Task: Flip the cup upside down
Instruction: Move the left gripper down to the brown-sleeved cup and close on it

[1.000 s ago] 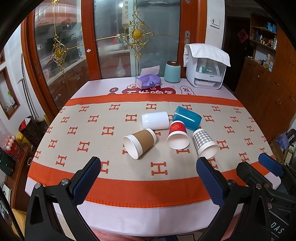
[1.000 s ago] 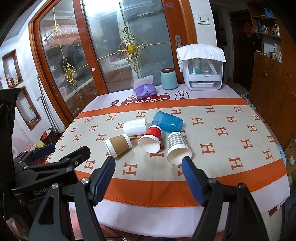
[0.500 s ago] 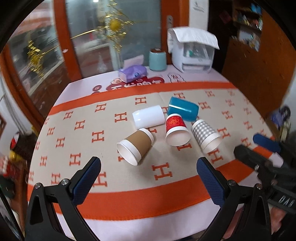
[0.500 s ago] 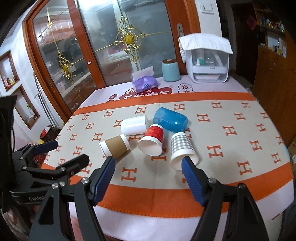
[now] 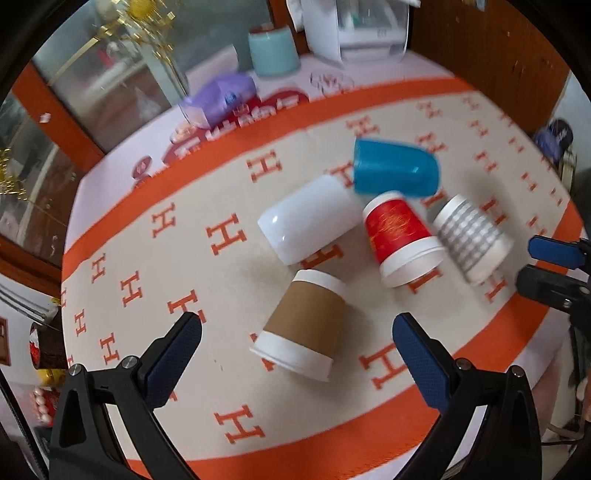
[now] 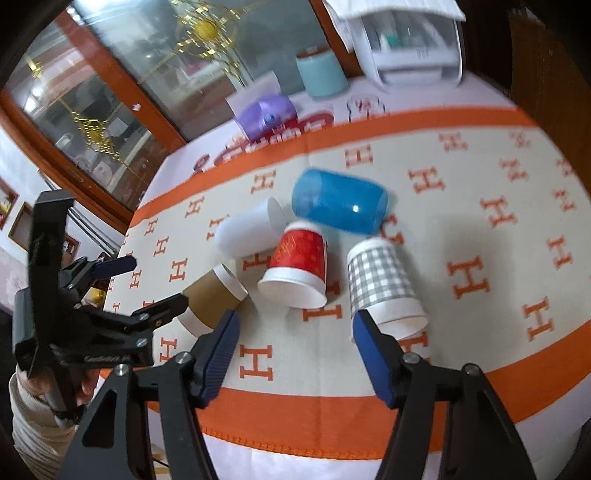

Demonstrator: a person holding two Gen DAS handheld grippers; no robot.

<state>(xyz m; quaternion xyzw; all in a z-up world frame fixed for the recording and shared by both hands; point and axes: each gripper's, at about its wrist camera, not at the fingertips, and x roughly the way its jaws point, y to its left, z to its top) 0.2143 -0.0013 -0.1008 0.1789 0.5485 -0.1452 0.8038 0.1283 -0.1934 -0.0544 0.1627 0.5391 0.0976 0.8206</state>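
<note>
Several cups lie on their sides on the table: a brown paper cup [image 5: 304, 332] [image 6: 212, 297], a white cup [image 5: 308, 219] [image 6: 247, 230], a red paper cup [image 5: 400, 238] [image 6: 299, 264], a blue cup [image 5: 395, 171] [image 6: 340, 199] and a grey checked cup [image 5: 471, 236] [image 6: 382, 284]. My left gripper [image 5: 295, 343] is open, its fingers either side of the brown cup, just above it. My right gripper [image 6: 293, 332] is open, just short of the red and checked cups.
The table carries a beige and orange H-pattern cloth [image 5: 229, 387]. At the back stand a purple tissue pack [image 5: 218, 98], a teal canister [image 5: 273, 50] and a white appliance [image 5: 369, 33]. Glass doors are behind.
Both grippers have moved forward and down over the table toward the cups. The left one now brackets the brown cup. The cups have not moved.
</note>
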